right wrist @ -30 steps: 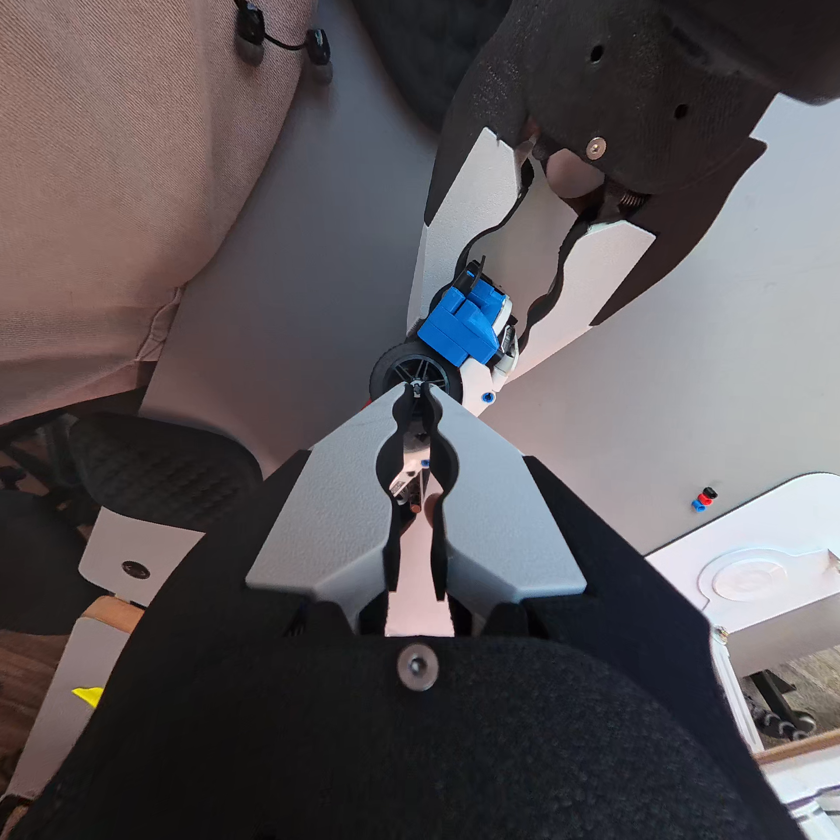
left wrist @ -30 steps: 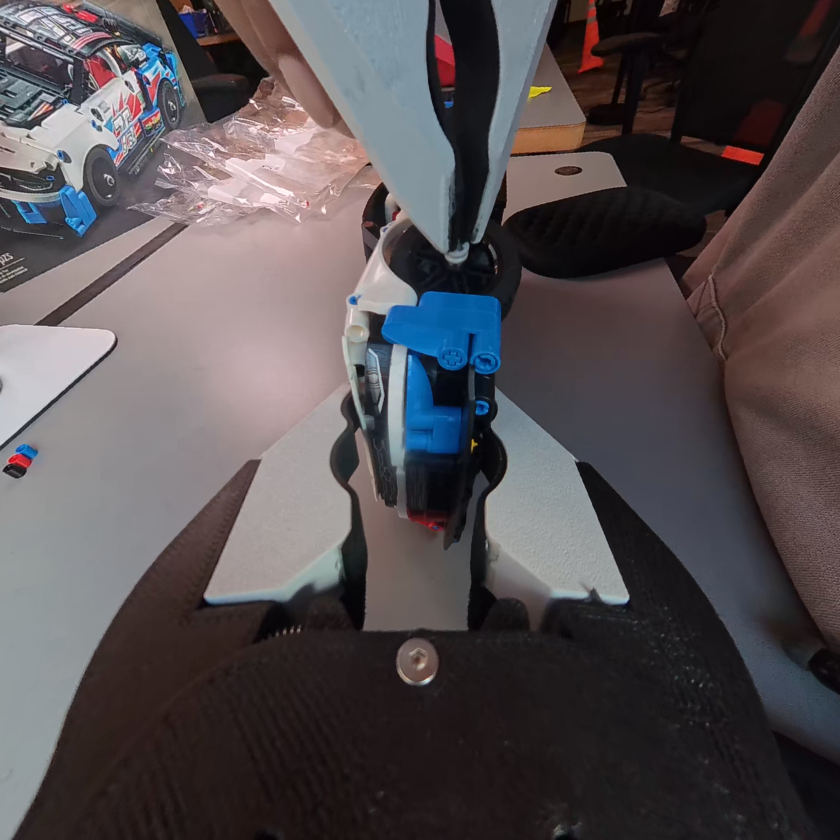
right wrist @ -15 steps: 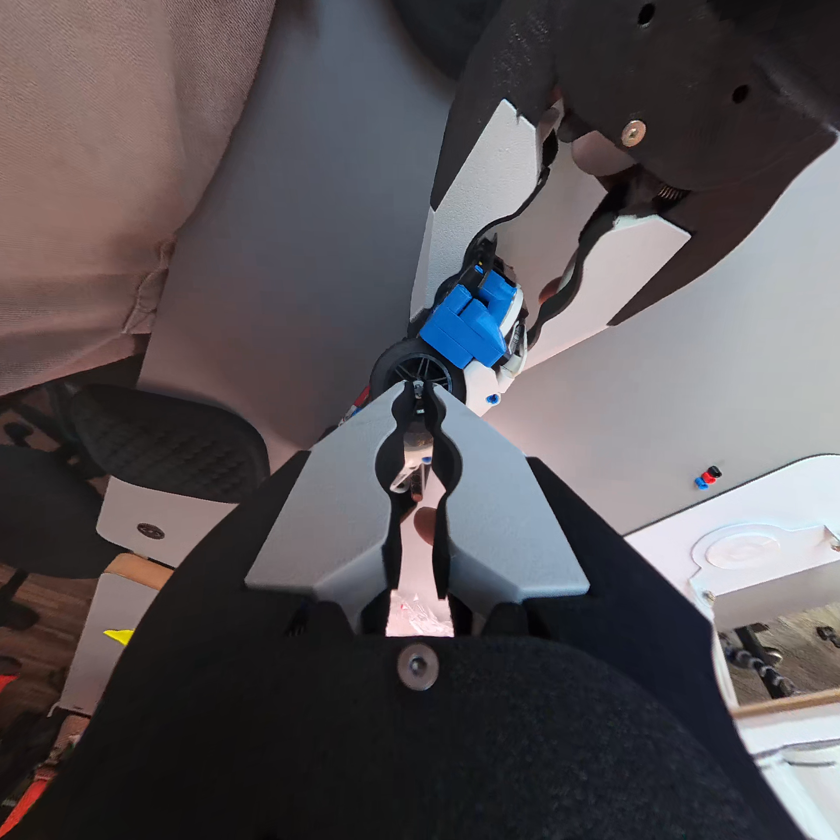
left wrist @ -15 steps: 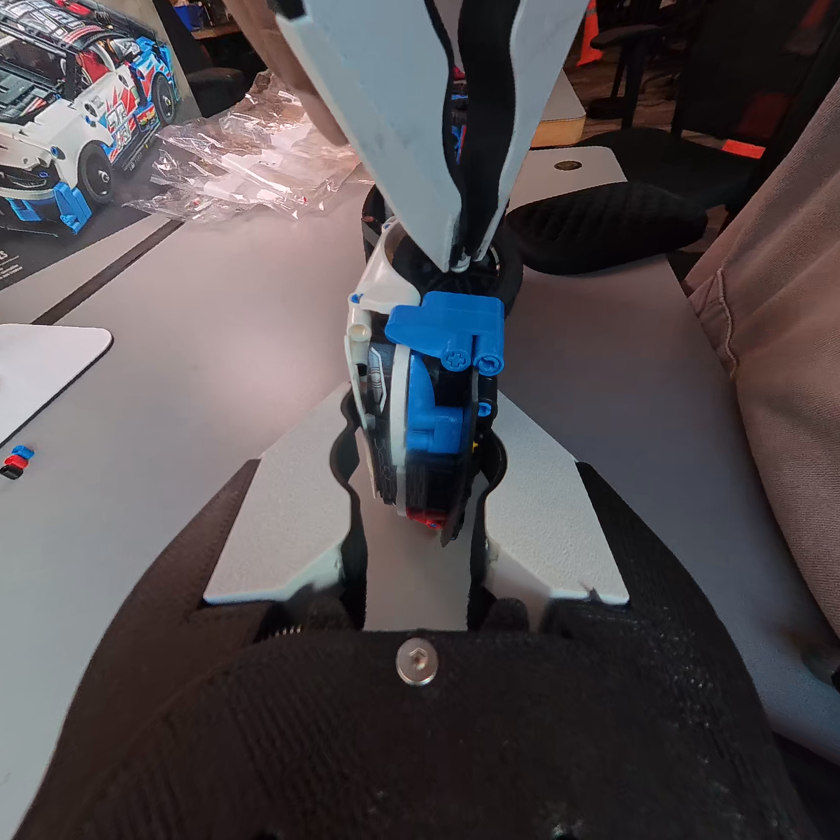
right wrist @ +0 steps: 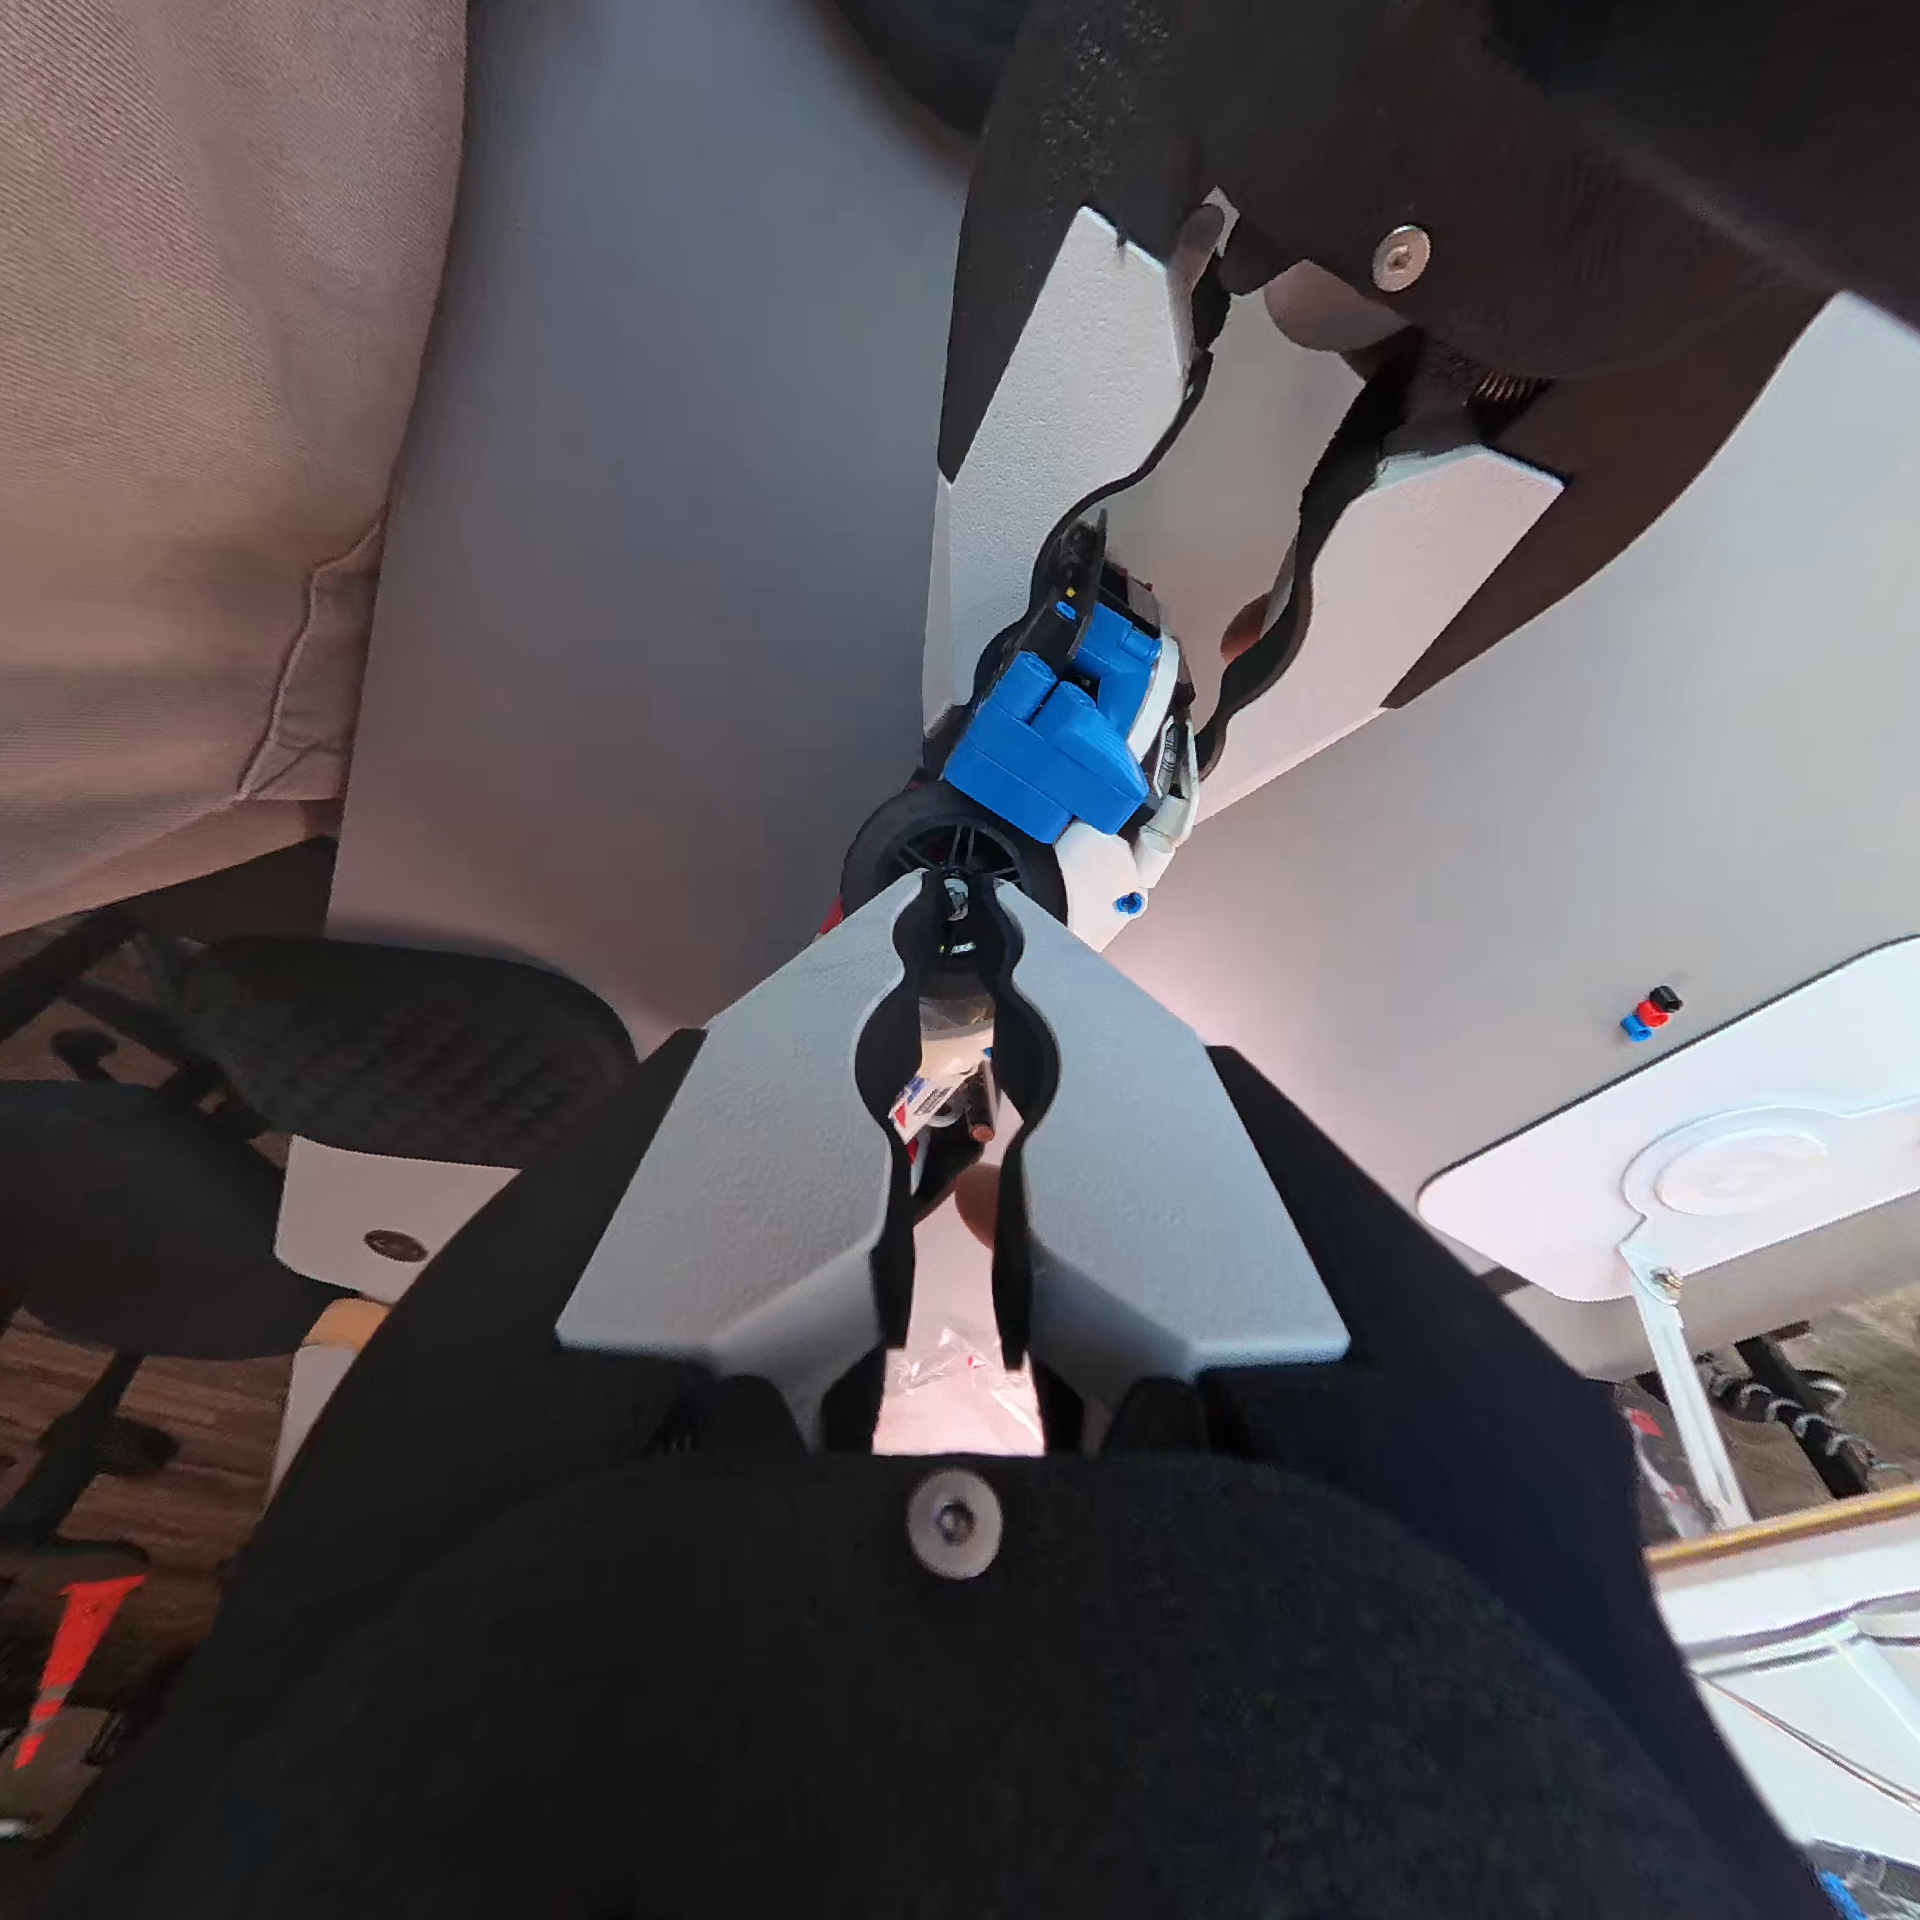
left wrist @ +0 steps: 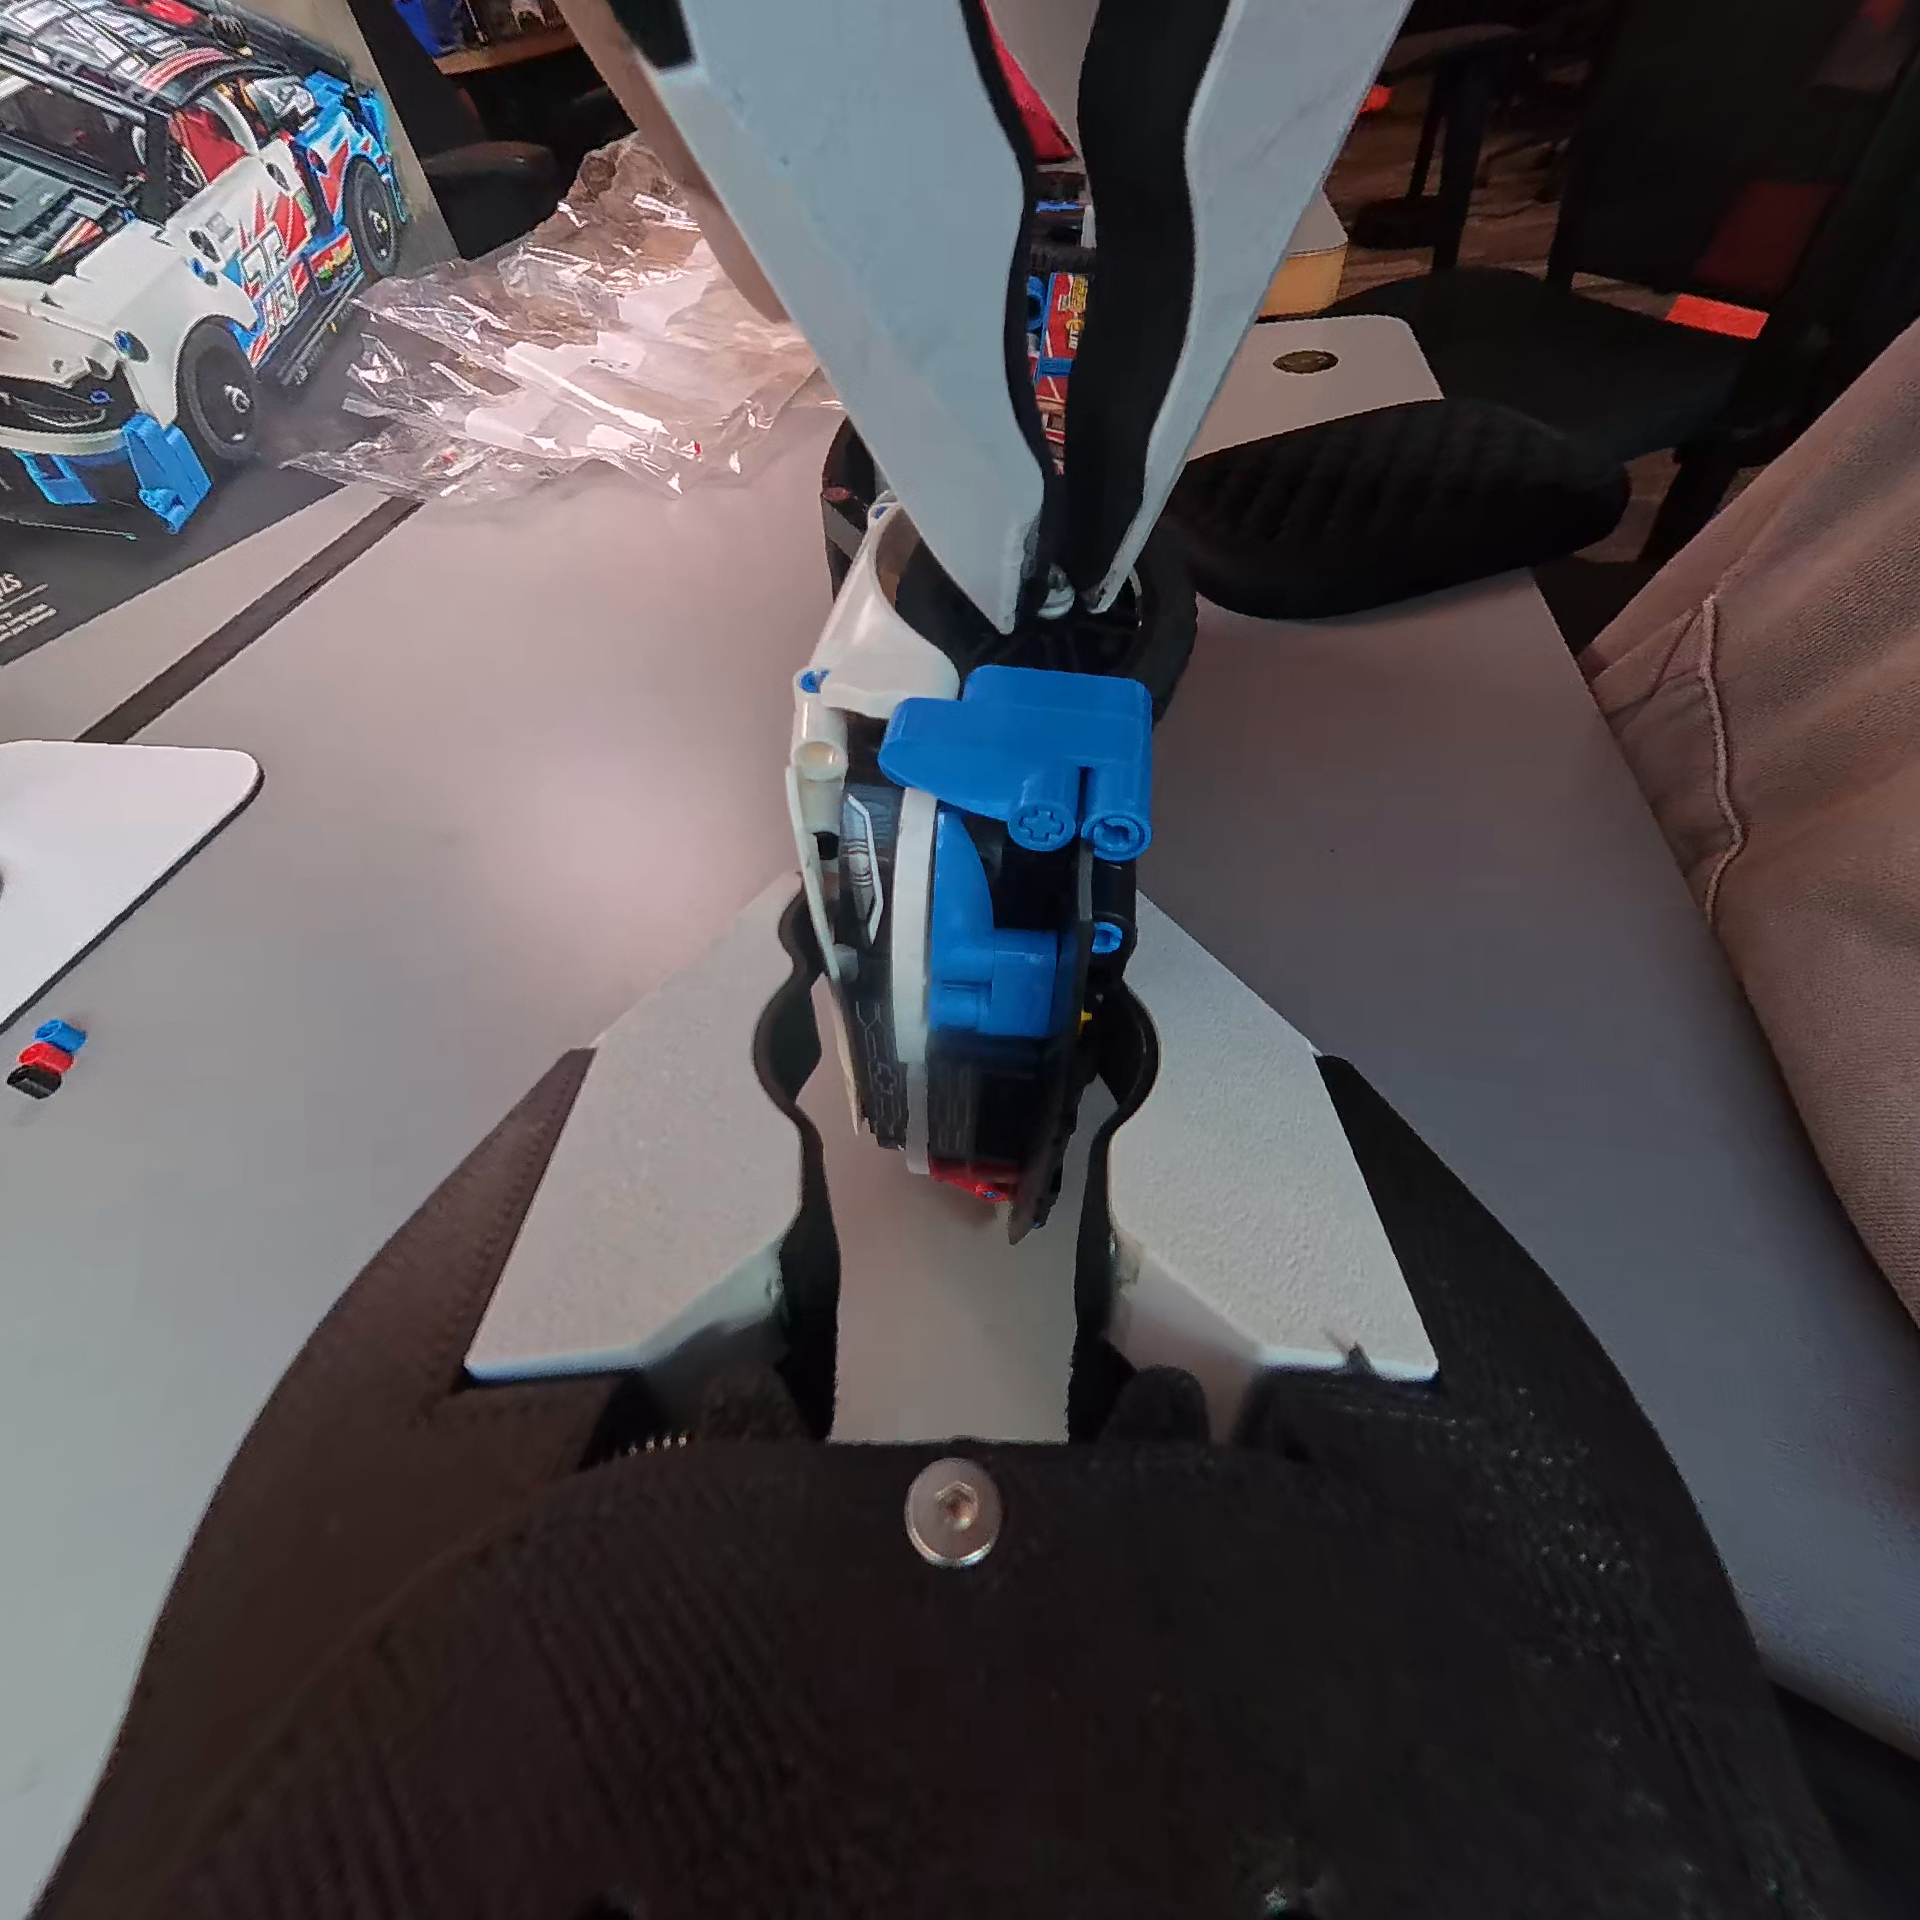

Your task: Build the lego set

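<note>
A partly built lego car [left wrist: 1023,727], white, blue and black, is turned on its side above the grey table. My left gripper [left wrist: 961,914] is shut on its body. The car also shows in the right wrist view [right wrist: 1049,748], held by the left gripper [right wrist: 1081,727]. My right gripper [right wrist: 956,896] comes from the opposite side. Its tips are shut on a small grey pin [left wrist: 1058,594] at the hub of the car's black wheel [right wrist: 935,844]. In the left wrist view the right gripper [left wrist: 1055,605] reaches down from the top onto the wheel [left wrist: 1169,634].
The set's box with a car picture [left wrist: 156,260] and clear plastic bags [left wrist: 540,384] lie at the far left. A small blue, red and black piece [left wrist: 47,1055] sits beside a white plate [left wrist: 94,831]. A black chair seat [left wrist: 1403,488] and a person's beige clothing [left wrist: 1787,727] are at the right. Left tips to right tips: about 5 cm.
Both grippers keep their hold. The right gripper has tilted and shifted slightly while its tips stay at the wheel hub. The car has hardly moved in the left gripper.
</note>
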`<state>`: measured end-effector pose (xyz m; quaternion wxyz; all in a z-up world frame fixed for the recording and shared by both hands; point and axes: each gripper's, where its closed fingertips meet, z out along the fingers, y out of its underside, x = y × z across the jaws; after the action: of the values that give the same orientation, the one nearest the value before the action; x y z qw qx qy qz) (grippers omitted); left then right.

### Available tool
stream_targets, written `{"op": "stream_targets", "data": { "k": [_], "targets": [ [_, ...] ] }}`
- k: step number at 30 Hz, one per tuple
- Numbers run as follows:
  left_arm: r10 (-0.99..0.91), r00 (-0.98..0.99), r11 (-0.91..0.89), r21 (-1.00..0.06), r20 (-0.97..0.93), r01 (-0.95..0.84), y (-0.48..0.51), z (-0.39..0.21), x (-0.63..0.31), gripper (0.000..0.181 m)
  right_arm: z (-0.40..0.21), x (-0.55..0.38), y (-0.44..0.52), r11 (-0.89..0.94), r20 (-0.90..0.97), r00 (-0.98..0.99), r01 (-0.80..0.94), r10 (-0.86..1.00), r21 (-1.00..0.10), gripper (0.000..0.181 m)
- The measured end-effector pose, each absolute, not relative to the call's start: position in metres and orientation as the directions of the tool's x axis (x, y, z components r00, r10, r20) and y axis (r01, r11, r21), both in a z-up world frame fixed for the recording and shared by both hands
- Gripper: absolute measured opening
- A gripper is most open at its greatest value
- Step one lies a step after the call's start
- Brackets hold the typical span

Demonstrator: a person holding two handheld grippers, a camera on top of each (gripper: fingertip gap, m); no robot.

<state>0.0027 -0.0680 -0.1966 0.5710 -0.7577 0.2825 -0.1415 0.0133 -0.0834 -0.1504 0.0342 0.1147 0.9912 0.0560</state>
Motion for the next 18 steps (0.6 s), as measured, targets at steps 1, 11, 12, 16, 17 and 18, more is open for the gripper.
{"op": "stream_targets", "data": {
  "k": [1, 11, 12, 16, 17, 18],
  "targets": [
    [-0.59, 0.801, -0.189, -0.947, -0.104, -0.262, -0.068, -0.196, 0.002, 0.05, -0.149, 0.011, -0.084, 0.973, -0.028, -0.977, 0.207, 0.211, 0.104, 0.004],
    [-0.59, 0.804, -0.194, -0.953, -0.075, -0.231, -0.069, -0.195, -0.001, 0.049, -0.102, 0.015, -0.06, 0.844, 0.11, -0.867, 0.433, 0.486, -0.316, 0.035],
    [-0.59, 0.804, -0.195, -0.954, -0.07, -0.226, -0.069, -0.195, -0.001, 0.049, -0.103, 0.02, -0.053, 0.824, 0.126, -0.846, 0.453, 0.518, -0.341, 0.039],
    [-0.591, 0.804, -0.197, -0.955, -0.064, -0.221, -0.069, -0.195, -0.002, 0.049, -0.107, 0.046, -0.018, 0.751, 0.212, -0.747, 0.52, 0.631, -0.407, 0.057],
    [-0.591, 0.804, -0.197, -0.956, -0.061, -0.218, -0.069, -0.195, -0.002, 0.049, -0.109, 0.054, -0.009, 0.73, 0.225, -0.719, 0.535, 0.658, -0.424, 0.06],
    [-0.592, 0.804, -0.196, -0.957, -0.059, -0.215, -0.069, -0.195, -0.002, 0.049, -0.11, 0.061, -0.002, 0.705, 0.235, -0.688, 0.551, 0.687, -0.448, 0.059]
  ]
}}
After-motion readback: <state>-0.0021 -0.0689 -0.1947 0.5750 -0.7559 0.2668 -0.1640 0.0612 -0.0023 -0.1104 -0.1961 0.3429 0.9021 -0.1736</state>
